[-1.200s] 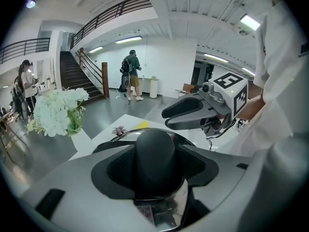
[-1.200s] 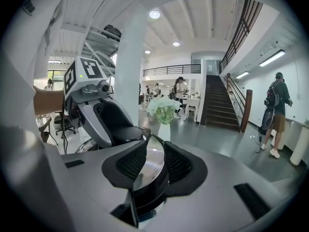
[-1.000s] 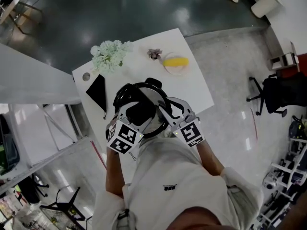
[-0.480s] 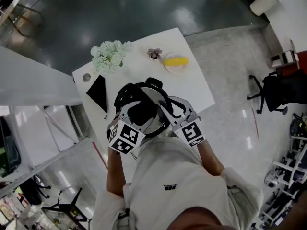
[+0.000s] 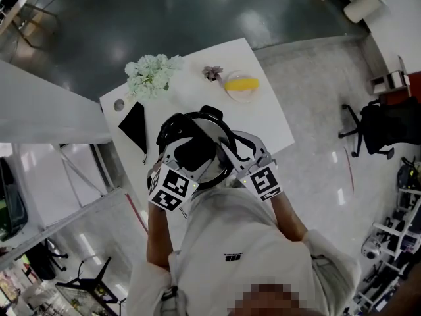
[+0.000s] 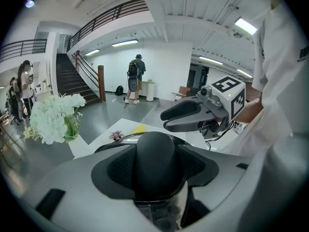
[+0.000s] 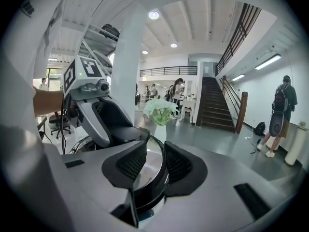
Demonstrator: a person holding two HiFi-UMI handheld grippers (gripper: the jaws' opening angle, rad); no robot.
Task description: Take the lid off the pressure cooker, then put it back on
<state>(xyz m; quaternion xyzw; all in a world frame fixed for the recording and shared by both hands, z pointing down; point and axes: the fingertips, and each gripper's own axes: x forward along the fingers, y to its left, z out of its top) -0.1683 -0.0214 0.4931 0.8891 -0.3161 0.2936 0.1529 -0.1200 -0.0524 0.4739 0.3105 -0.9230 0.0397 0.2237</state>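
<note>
– Two grippers engaged. State of each?
– Left gripper (image 5: 194, 155): fingers clamped on the black knob (image 6: 155, 161) at the centre of the lid (image 5: 214, 134). Right gripper (image 7: 154, 164): fingers closed on the cooker's black rim (image 7: 147, 190), at 4 o'clock of the lid.
– Lid location?
– Seated on the cooker (image 5: 166, 131), near the 6 o'clock edge of the desk (image 5: 266, 120), directly before the person.
– Governing relation for the coming move?
– Knob axis is upright. The left fingers reach it from 7 o'clock, angled downward. Judgement: the left hand works the lid; the right steadies the body.
– Surface and room?
– White desk. Flowers (image 5: 151, 75) at 11 o'clock, plate (image 5: 241, 87) at 1 o'clock, pouch (image 5: 135, 128) at 9 o'clock. Glossy grey floor (image 5: 164, 18); staircase (image 7: 215, 103) beyond.
</note>
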